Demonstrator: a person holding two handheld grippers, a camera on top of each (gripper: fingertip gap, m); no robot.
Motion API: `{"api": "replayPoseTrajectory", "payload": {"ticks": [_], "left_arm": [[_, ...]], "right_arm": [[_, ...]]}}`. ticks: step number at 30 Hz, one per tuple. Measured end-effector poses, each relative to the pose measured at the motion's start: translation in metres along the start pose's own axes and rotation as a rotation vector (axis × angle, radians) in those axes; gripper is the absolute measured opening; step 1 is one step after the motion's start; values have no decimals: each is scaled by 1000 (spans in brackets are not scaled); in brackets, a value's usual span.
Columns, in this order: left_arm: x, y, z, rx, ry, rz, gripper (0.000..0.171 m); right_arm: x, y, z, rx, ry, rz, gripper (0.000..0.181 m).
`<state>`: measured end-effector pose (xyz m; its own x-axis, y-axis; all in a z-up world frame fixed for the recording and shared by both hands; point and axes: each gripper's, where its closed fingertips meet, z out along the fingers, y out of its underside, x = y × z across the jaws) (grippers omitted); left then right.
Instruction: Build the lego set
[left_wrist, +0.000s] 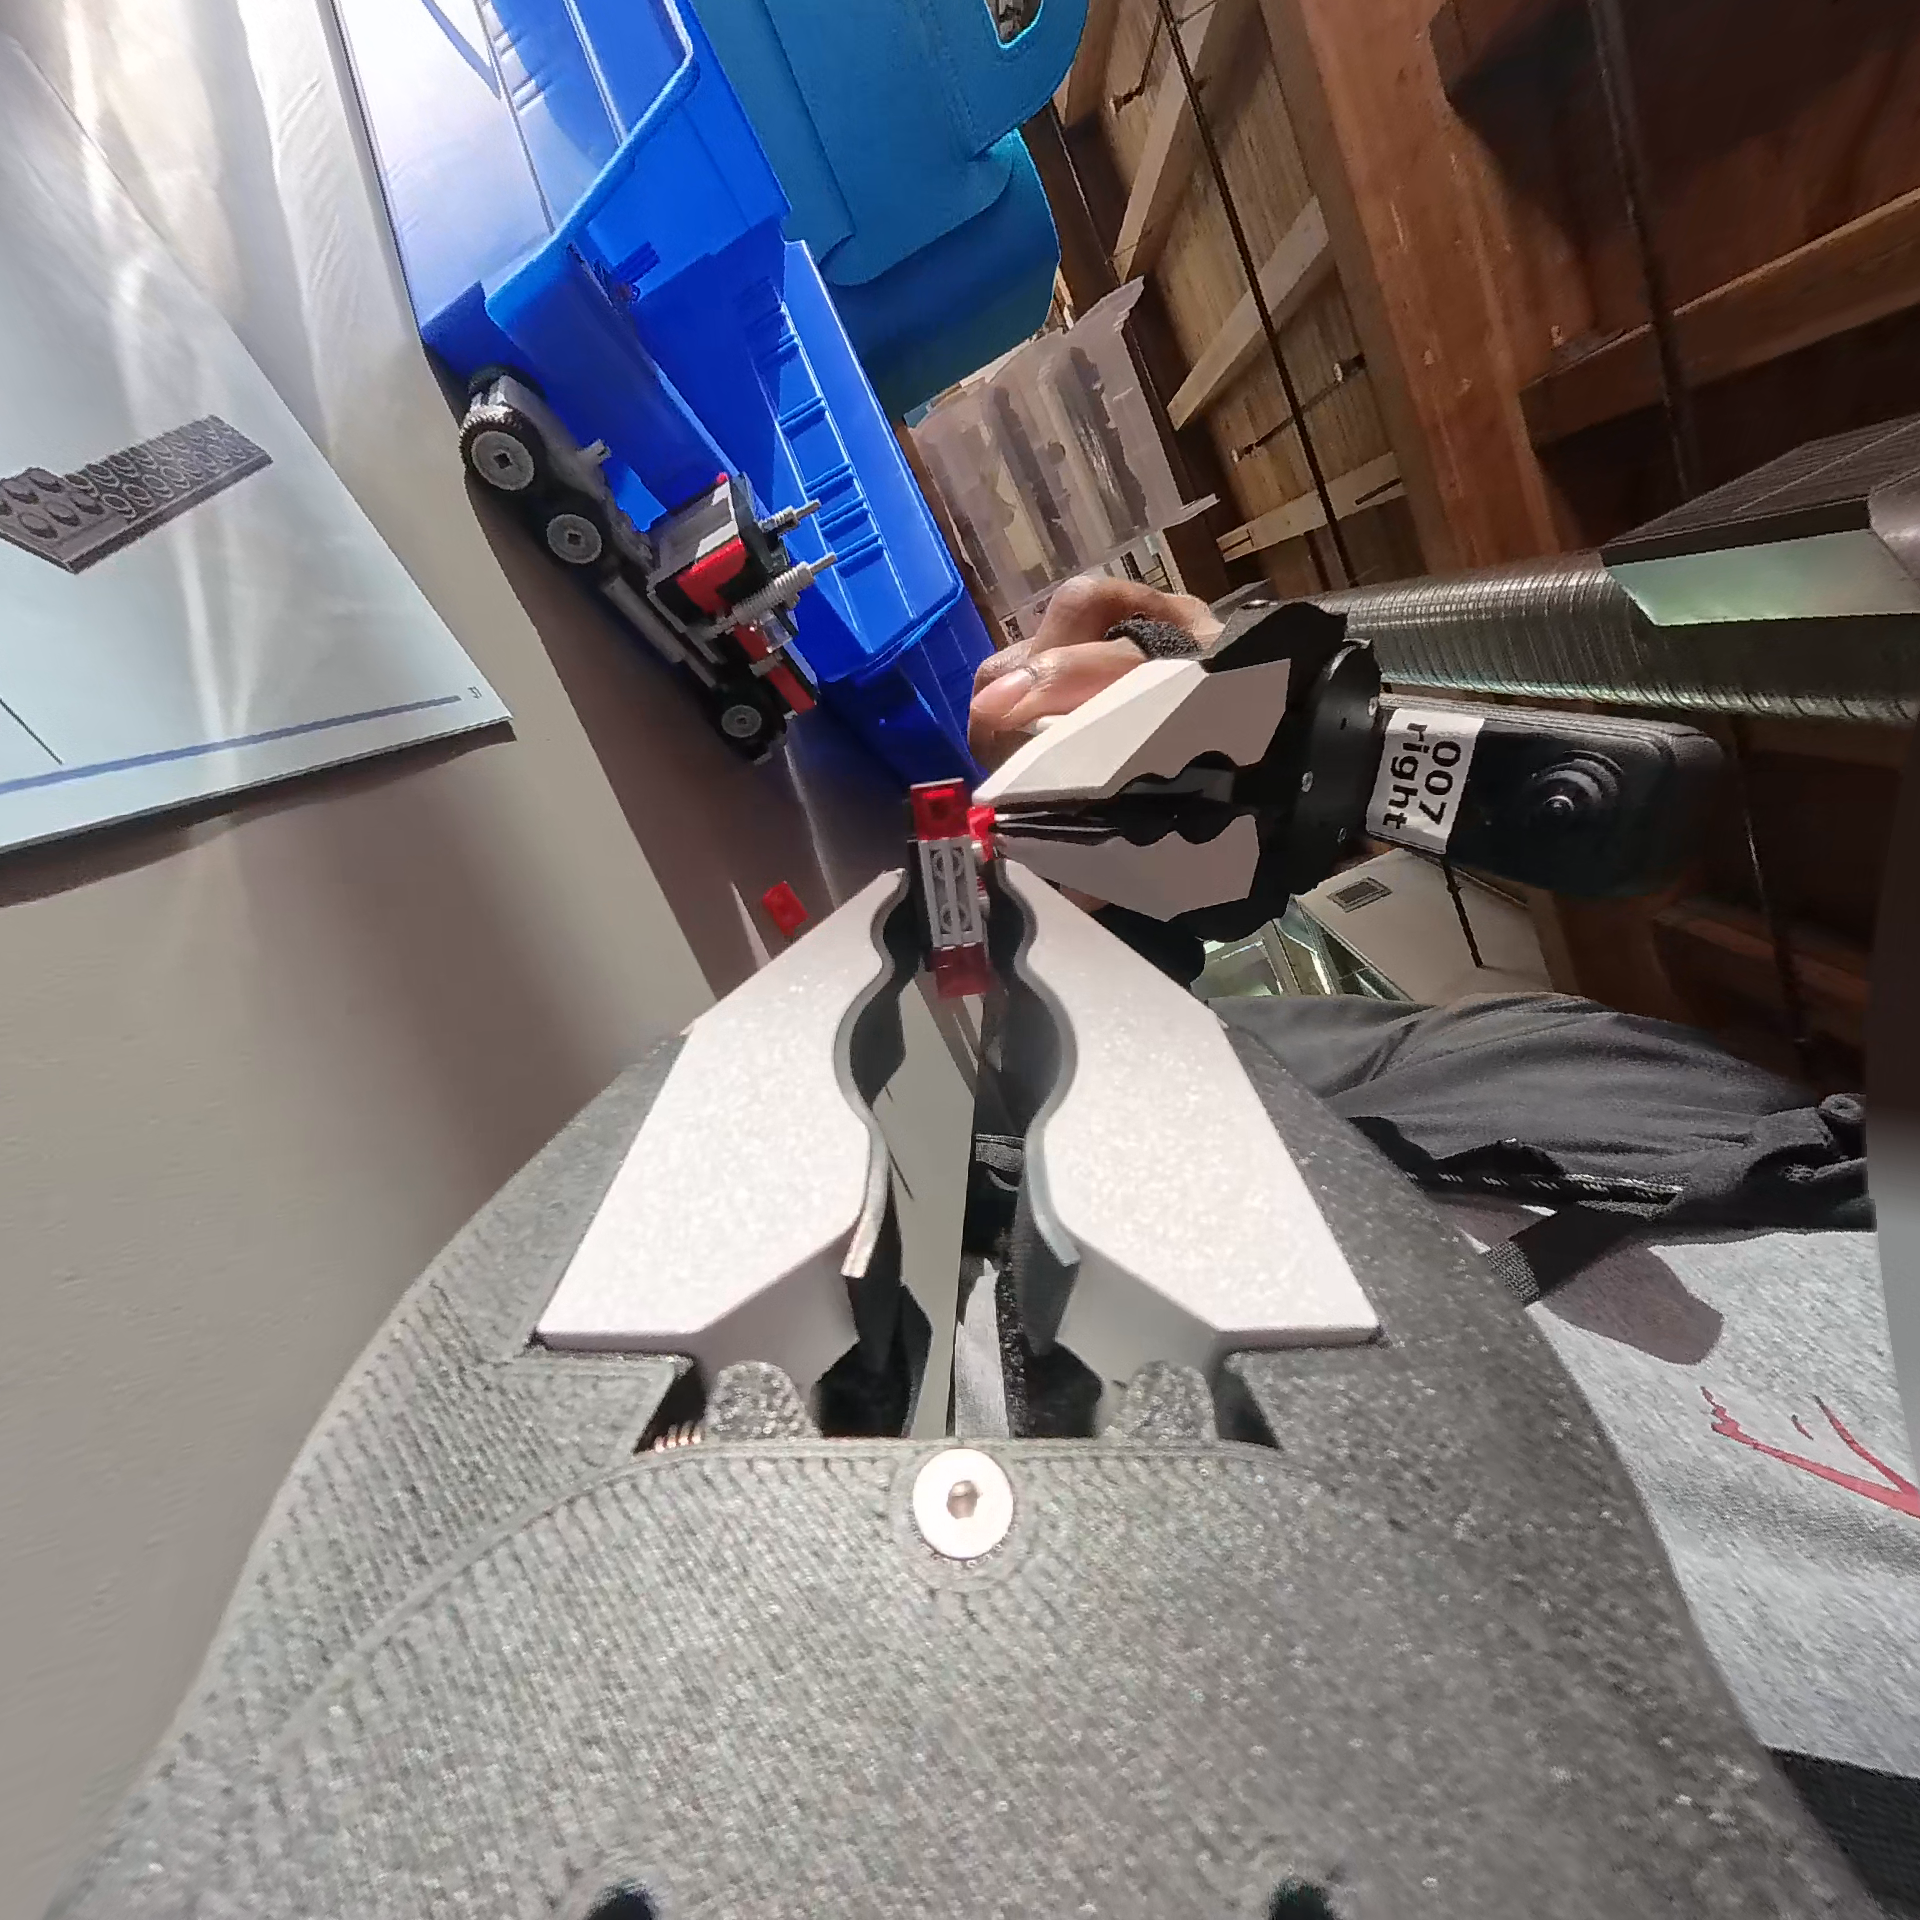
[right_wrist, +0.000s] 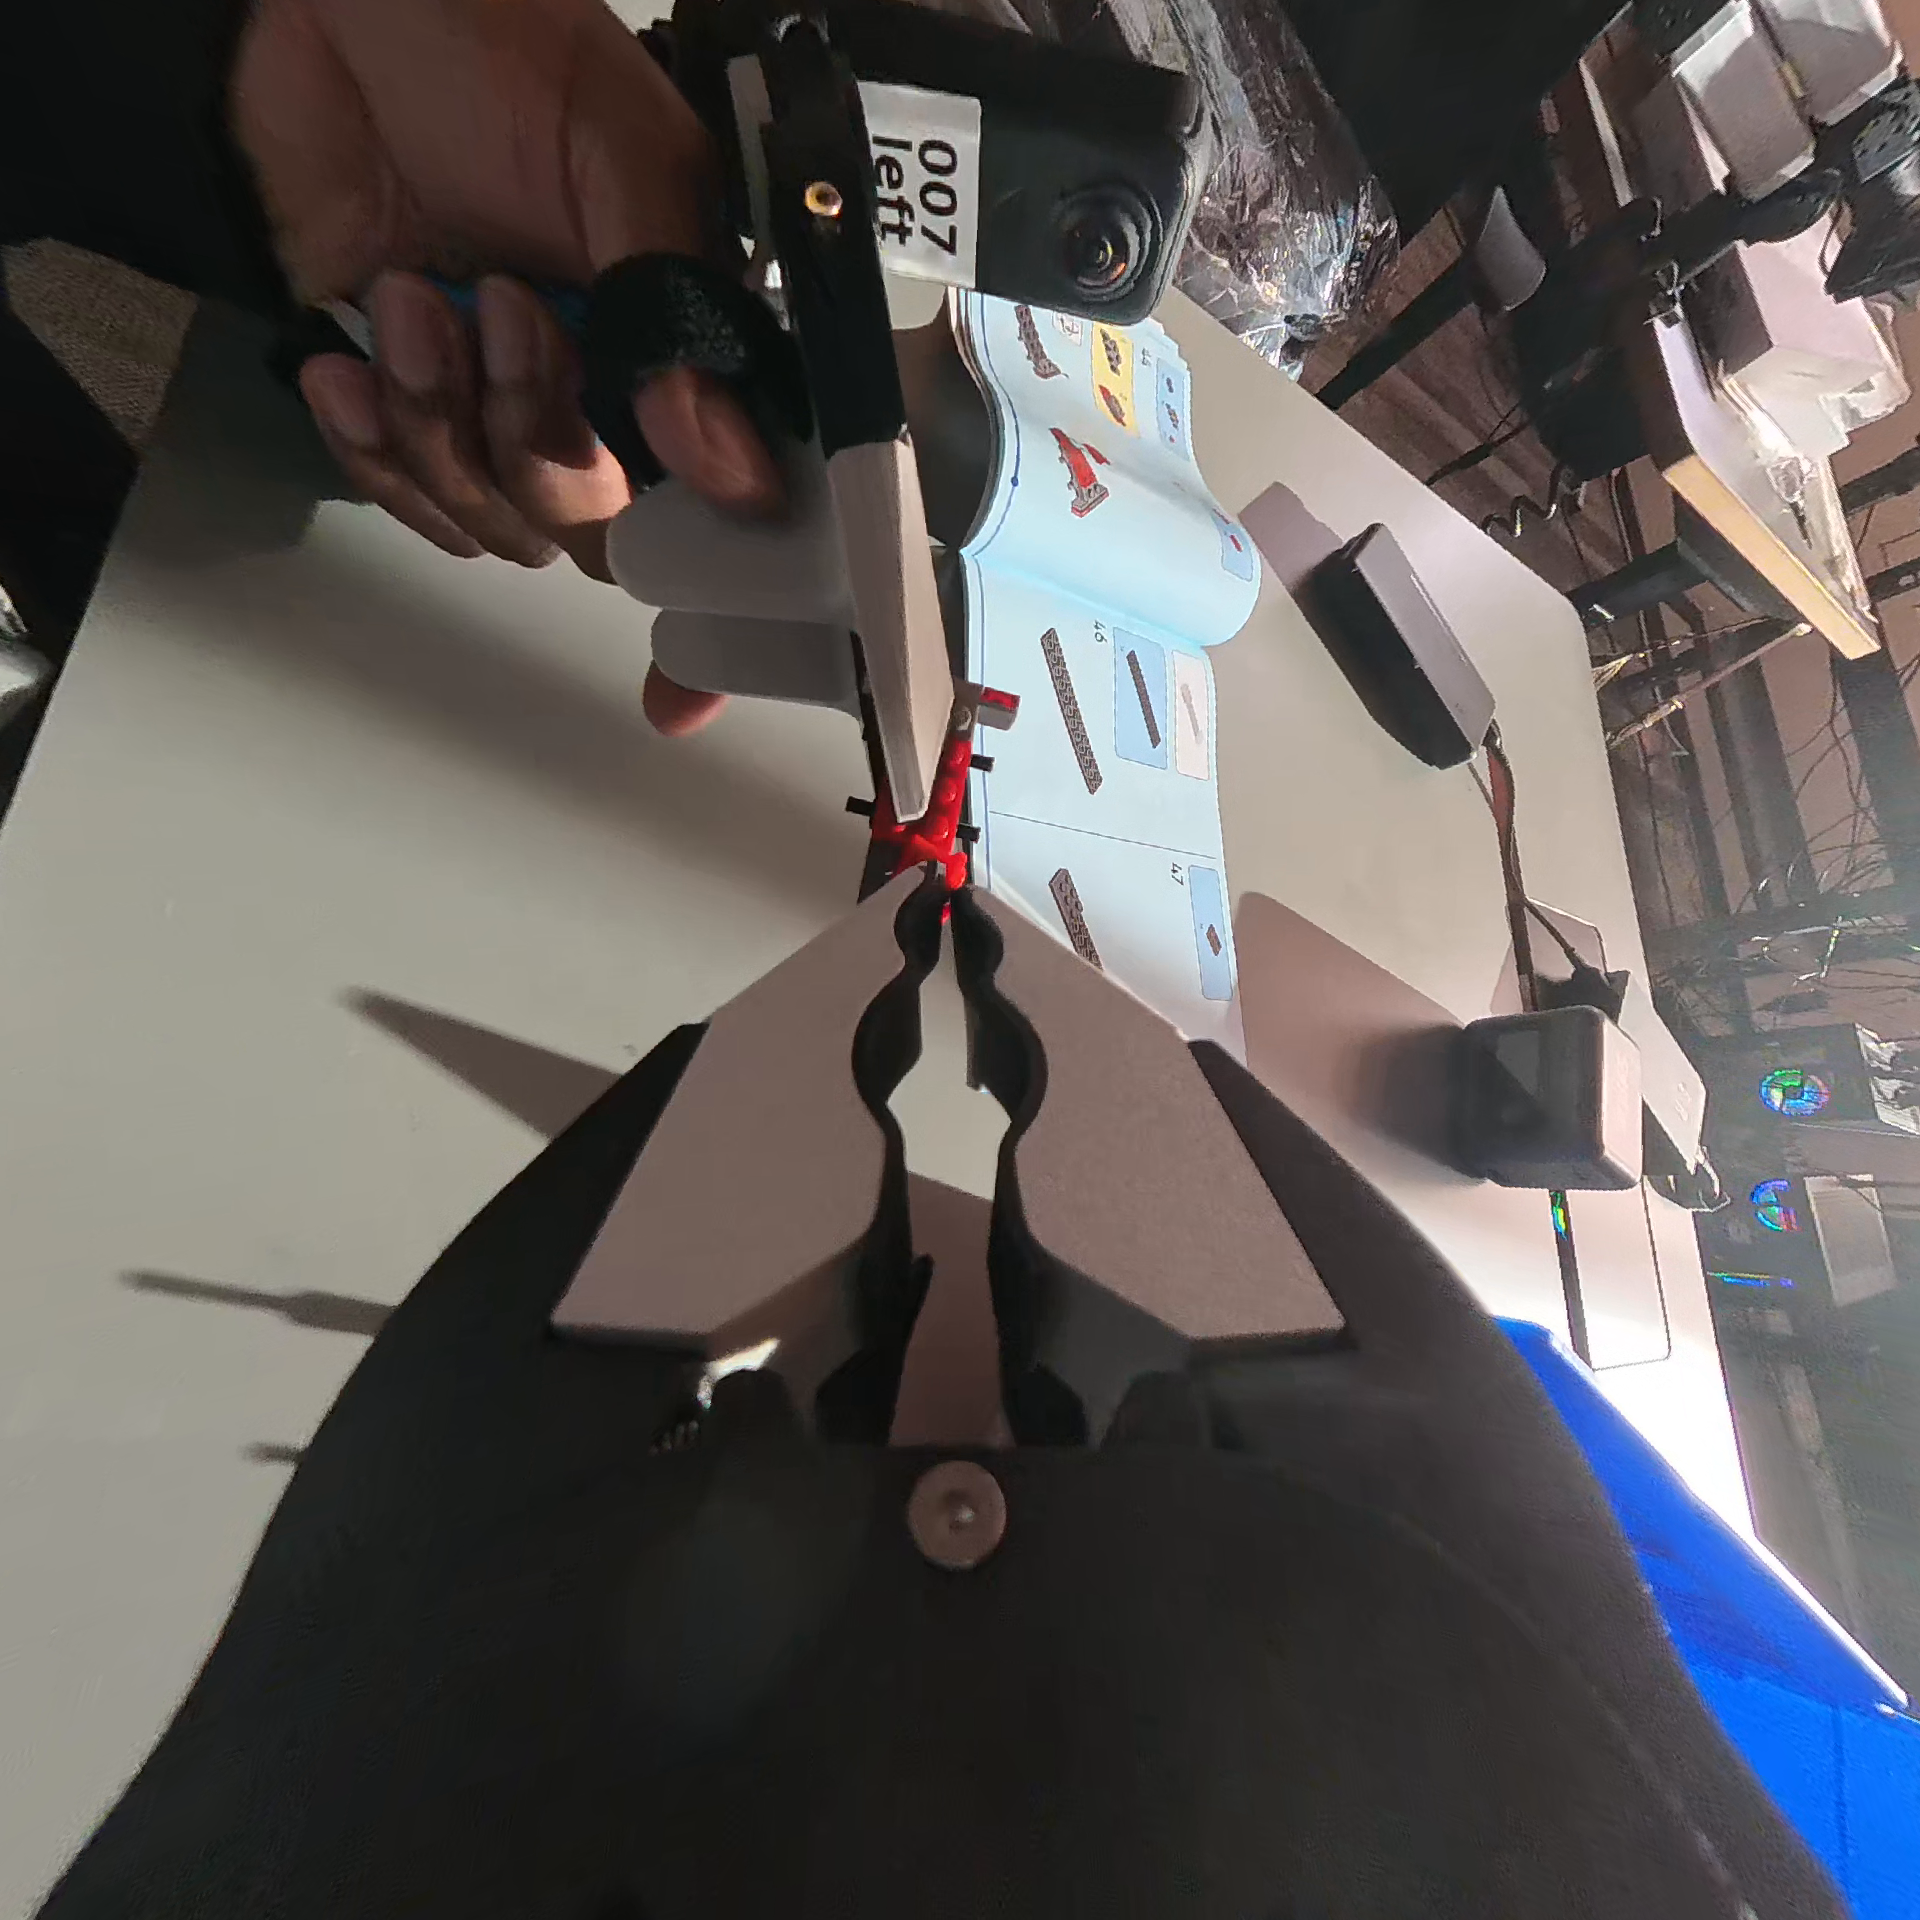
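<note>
My left gripper (left_wrist: 951, 881) is shut on a small red and grey lego assembly (left_wrist: 951, 909) and holds it above the table. My right gripper (left_wrist: 994, 821) comes in from the right, shut on a small red piece (left_wrist: 978, 824) that touches the assembly's upper end. In the right wrist view my right gripper (right_wrist: 940, 885) pinches the red piece (right_wrist: 943, 914) against the red assembly (right_wrist: 938, 805), which the left gripper (right_wrist: 902, 795) grips from above. A part-built lego truck (left_wrist: 644, 566) lies by the blue bin.
An open instruction booklet (right_wrist: 1101, 644) lies on the grey table (left_wrist: 312, 1039). A loose red piece (left_wrist: 784, 902) lies on the table near the grippers. A blue bin (left_wrist: 707, 312) stands behind the truck. A black box (right_wrist: 1392, 644) and a small cube camera (right_wrist: 1548, 1101) sit near the table's edge. The grippers are tip to tip, or close to it.
</note>
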<state>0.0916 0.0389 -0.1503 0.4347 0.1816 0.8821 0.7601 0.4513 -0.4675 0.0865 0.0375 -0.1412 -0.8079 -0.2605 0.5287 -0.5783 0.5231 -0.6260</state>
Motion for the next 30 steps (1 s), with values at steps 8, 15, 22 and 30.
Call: {"api": "replayPoseTrajectory", "payload": {"ticks": [8,15,22,30], "left_arm": [[0,0,1,-2,4,-2,13],[1,0,0,2,14,-6,13],[2,-1,0,3,19,-4,13],[3,-1,0,6,23,-1,13]], "right_arm": [[2,2,1,-13,20,-19,4],[1,-1,1,-6,29,-19,5],[3,-2,1,0,43,-13,7],[4,-2,0,7,49,2,9]]}}
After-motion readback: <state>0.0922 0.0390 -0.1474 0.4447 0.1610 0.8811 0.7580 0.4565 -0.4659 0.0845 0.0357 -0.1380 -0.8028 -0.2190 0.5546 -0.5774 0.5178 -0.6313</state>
